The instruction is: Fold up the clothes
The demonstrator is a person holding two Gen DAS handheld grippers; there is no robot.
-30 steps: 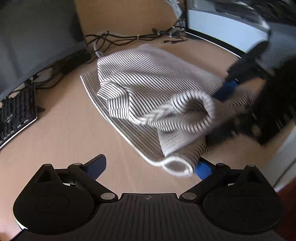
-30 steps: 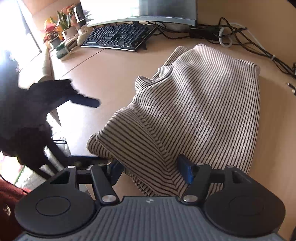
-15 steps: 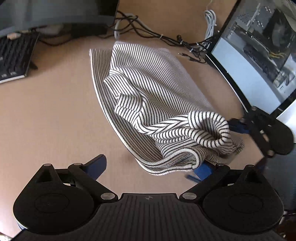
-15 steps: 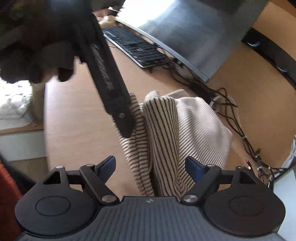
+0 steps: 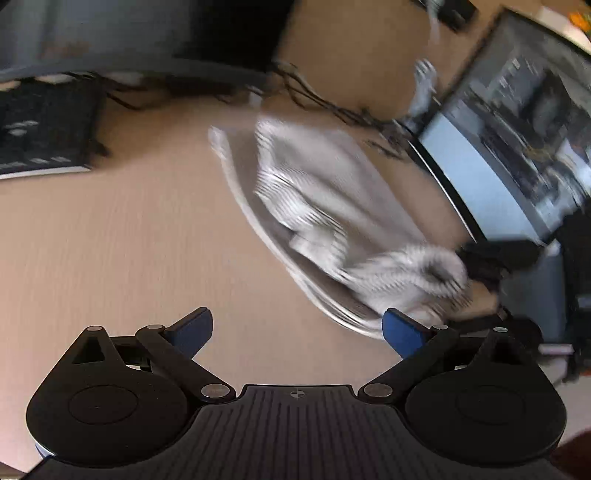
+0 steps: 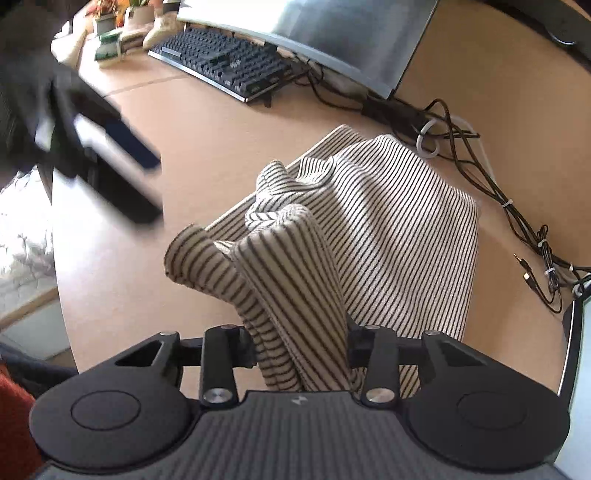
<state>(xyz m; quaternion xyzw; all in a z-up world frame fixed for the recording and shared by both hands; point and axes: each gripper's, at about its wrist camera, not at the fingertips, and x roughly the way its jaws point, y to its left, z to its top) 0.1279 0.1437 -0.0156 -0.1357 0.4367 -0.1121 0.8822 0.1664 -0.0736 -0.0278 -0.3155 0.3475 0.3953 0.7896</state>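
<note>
A white garment with thin black stripes (image 6: 388,221) lies bunched on the tan desk; it shows blurred in the left wrist view (image 5: 332,221). My right gripper (image 6: 301,350) is shut on a gathered fold of the striped garment and holds it lifted off the desk. My left gripper (image 5: 297,330) is open and empty above bare desk, left of the garment's near edge. The left gripper appears as a dark blur in the right wrist view (image 6: 110,162). The right gripper appears dark at the garment's far right end in the left wrist view (image 5: 495,258).
A keyboard (image 6: 225,64) and a monitor (image 6: 314,26) stand at the back of the desk. Tangled cables (image 6: 480,166) run behind and right of the garment. A second screen (image 5: 509,147) stands on the right. The desk edge (image 6: 62,295) is at the left.
My right gripper has closed on the fold of the garment and lifted it. My left gripper has pulled back left, away from the garment, and stays open.
</note>
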